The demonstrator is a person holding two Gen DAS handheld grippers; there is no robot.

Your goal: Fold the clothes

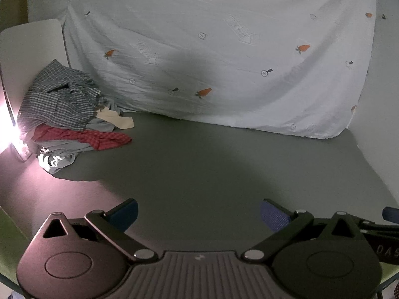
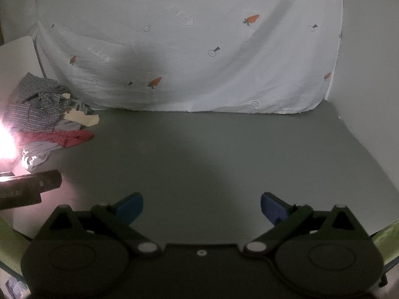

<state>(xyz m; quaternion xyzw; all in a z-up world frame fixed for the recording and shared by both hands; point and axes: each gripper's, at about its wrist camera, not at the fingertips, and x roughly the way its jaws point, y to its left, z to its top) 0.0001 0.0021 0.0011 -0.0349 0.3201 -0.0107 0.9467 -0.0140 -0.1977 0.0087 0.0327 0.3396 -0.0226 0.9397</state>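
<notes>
Grey desk (image 1: 224,164) before a carrot-print sheet (image 1: 224,37): left hand-held gripper (image 1: 199,214) and right hand-held gripper (image 2: 202,208) both spread wide, grasping nothing. Clothes (image 1: 72,114) lie heaped at the far-left corner; judged, no garment is folded yet.

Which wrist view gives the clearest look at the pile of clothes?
The left wrist view: the pile of clothes sits larger there, with the checked, red and cream pieces easy to tell apart. In the right wrist view the pile is smaller, pushed to the left edge and partly washed out by lamp glare.
</notes>
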